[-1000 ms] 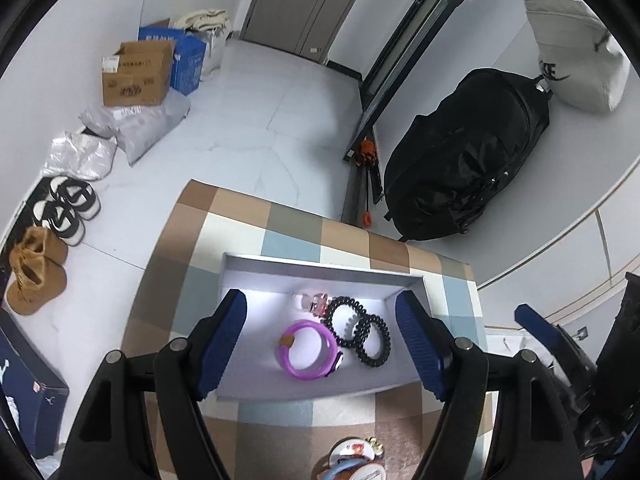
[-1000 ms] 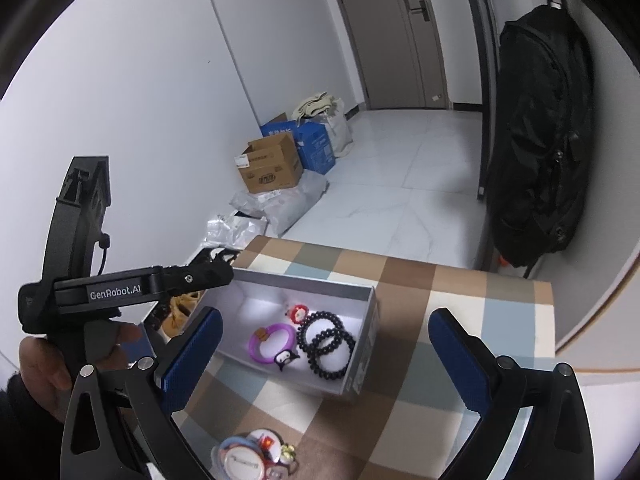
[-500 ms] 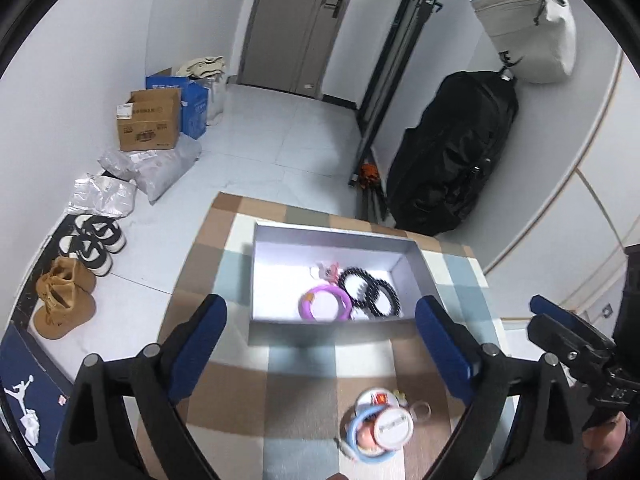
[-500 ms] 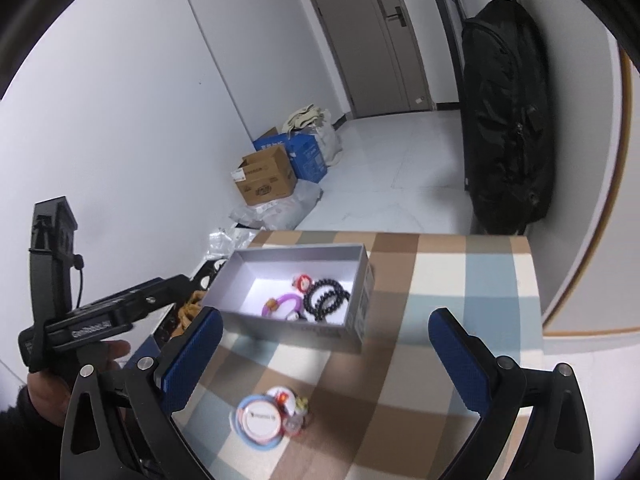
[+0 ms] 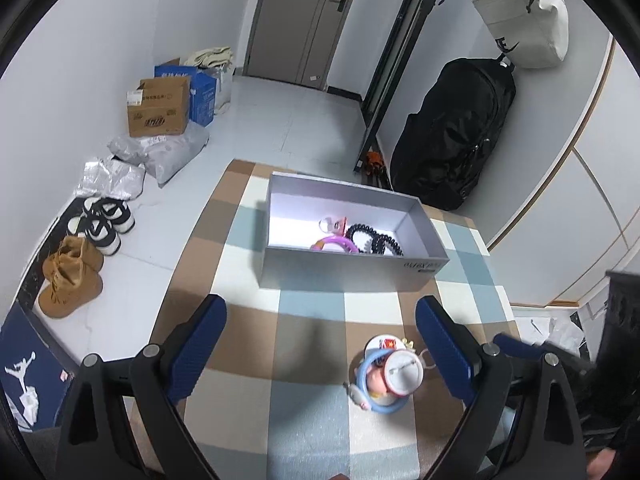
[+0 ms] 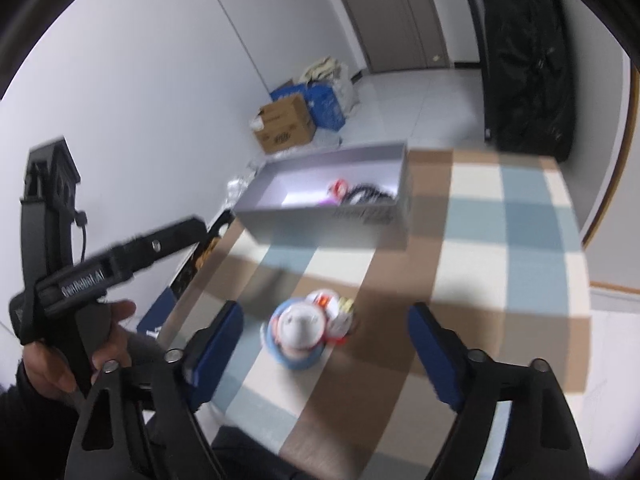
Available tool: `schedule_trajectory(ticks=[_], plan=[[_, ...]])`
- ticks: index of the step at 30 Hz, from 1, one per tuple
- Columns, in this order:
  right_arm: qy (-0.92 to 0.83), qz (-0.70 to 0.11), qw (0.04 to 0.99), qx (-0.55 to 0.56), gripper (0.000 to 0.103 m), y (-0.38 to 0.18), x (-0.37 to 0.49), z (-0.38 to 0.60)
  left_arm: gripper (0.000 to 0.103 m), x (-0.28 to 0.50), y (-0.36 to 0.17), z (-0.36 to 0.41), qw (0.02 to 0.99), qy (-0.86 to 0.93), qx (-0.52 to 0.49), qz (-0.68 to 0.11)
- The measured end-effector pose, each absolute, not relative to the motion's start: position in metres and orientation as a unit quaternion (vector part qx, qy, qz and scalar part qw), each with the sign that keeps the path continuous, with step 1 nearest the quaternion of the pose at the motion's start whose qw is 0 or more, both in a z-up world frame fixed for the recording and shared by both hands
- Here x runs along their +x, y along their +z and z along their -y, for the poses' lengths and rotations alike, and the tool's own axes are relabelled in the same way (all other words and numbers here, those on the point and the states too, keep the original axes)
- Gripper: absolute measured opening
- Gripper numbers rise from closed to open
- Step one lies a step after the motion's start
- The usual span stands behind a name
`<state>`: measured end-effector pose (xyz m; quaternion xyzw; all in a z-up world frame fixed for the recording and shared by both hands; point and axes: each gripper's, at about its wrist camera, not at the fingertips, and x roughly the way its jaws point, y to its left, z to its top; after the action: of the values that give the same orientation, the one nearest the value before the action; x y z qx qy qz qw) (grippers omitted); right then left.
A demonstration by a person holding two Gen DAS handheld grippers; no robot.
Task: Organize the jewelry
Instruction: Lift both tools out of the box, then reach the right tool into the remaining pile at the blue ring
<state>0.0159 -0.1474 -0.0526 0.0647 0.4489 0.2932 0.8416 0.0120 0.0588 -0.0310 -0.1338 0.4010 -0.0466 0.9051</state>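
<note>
Now both tools are hanging spread and empty, the left tool having backed off the box while the right tool is nearing the leftover trinket pile on the table.

This is the entrance hall of a home. A grey door closes the far end of a white tiled floor. Left of the door, against the wall, stand a cardboard box and a blue box, with grey parcel bags nearer the camera. Further from the door along that wall sit sneakers and tan boots. Right of the door, a black backpack hangs under a cream bag. A checked cloth covers the table.
</note>
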Motion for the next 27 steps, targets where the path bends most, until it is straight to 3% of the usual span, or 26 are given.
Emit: schedule_trajectory(ticks=[4,9,12,15,27], plan=[[0.295,-0.475,0.826,0.064,0.071,-0.068,0.010,0.135,0.093,0.010,-0.031,-0.062,0.904,-0.040,-0.136,-0.403],[0.299,-0.520,0.793,0.110,0.069,-0.091,0.010,0.128,0.093,0.009,-0.035,-0.075,0.898,-0.030,-0.158,-0.409],[0.278,-0.539,0.784,0.131,0.058,-0.100,0.017,0.129,0.093,0.009,-0.038,-0.082,0.893,-0.026,-0.175,-0.413],[0.260,-0.542,0.785,0.150,0.056,-0.104,0.023,0.133,0.093,0.011,-0.041,-0.084,0.889,-0.026,-0.186,-0.417],[0.246,-0.550,0.778,0.177,0.021,-0.106,0.028,0.128,0.093,0.010,-0.042,-0.086,0.884,-0.029,-0.190,-0.426]])
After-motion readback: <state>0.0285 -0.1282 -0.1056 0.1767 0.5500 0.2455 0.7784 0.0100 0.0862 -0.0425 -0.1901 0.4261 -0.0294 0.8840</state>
